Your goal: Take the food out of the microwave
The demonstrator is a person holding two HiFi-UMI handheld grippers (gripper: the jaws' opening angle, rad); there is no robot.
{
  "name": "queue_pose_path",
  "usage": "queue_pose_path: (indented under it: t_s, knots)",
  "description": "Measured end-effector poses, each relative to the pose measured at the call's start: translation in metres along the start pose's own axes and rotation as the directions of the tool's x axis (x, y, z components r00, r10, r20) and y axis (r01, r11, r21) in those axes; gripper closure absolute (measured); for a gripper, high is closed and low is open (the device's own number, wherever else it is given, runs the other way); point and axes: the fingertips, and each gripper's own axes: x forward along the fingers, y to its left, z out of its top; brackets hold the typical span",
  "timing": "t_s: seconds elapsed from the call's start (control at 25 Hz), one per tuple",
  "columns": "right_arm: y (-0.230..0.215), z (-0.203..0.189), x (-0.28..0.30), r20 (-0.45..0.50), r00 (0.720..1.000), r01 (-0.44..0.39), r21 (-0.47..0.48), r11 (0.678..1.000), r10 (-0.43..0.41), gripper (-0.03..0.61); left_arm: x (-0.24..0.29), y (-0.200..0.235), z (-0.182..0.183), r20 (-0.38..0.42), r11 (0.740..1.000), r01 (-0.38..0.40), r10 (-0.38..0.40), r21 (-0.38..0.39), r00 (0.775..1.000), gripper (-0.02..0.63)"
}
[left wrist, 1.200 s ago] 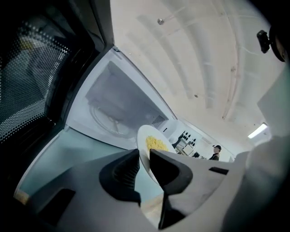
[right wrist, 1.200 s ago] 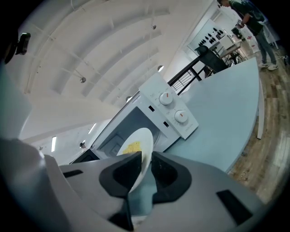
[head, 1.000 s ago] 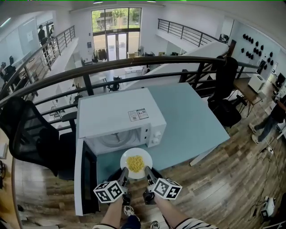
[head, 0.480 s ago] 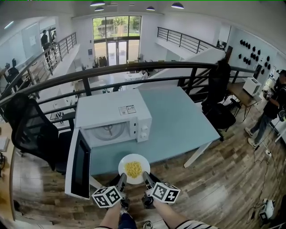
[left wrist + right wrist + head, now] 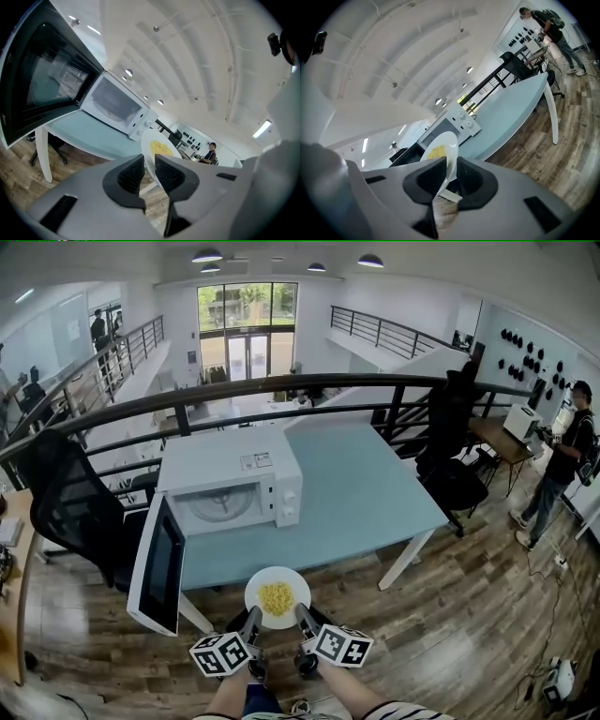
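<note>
A white plate [image 5: 257,587] with yellow food [image 5: 277,597] hangs in the air in front of the table's near edge, over the wooden floor. My left gripper [image 5: 252,618] is shut on its near left rim and my right gripper [image 5: 304,614] on its near right rim. In the left gripper view the plate [image 5: 149,140] stands edge-on between the pads of the left gripper [image 5: 149,165], the food [image 5: 161,148] beyond. The right gripper [image 5: 451,171] pinches the plate [image 5: 451,140] likewise. The white microwave [image 5: 225,486] stands empty on the table with its door [image 5: 159,568] swung open to the left.
The light blue table [image 5: 366,488] stretches right of the microwave, on white legs [image 5: 403,559]. A black office chair [image 5: 70,512] stands at the left. A dark railing [image 5: 281,390] runs behind the table. A person [image 5: 565,451] stands at the far right.
Both grippers have drawn the plate back from the microwave's mouth, past the table's near edge, toward me. The microwave and table now lie farther off. The door stays open.
</note>
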Motion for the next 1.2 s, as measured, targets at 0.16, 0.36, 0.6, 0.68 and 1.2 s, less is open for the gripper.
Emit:
queue_pose_path:
  t_s: [0.16, 0.36, 0.6, 0.68, 1.2]
  knots:
    - [-0.005, -0.007, -0.020, -0.005, 1.000, -0.005, 0.003, 1.000, 0.005, 0.500, -0.011, -0.011, -0.015, -0.006, 1.000, -0.002, 0.002, 0.005, 1.000, 0.529]
    - [-0.011, -0.018, -0.038, -0.021, 1.000, -0.003, 0.020, 1.000, 0.004, 0.500, -0.024, -0.020, -0.033, -0.016, 1.000, -0.006, 0.006, 0.010, 1.000, 0.529]
    - [-0.016, -0.034, -0.052, -0.049, 0.999, 0.000, 0.029, 1.000, 0.001, 0.500, -0.037, -0.021, -0.050, -0.028, 1.000, -0.022, 0.022, 0.007, 0.999, 0.529]
    - [-0.018, -0.041, -0.054, -0.058, 0.998, 0.003, 0.036, 0.999, -0.001, 0.500, -0.041, -0.018, -0.055, -0.033, 1.000, -0.029, 0.029, 0.008, 0.999, 0.529]
    - [-0.028, -0.081, -0.070, -0.122, 0.992, 0.024, 0.044, 0.999, -0.018, 0.500, -0.066, -0.005, -0.090, -0.073, 0.998, -0.058, 0.056, -0.018, 0.996, 0.529]
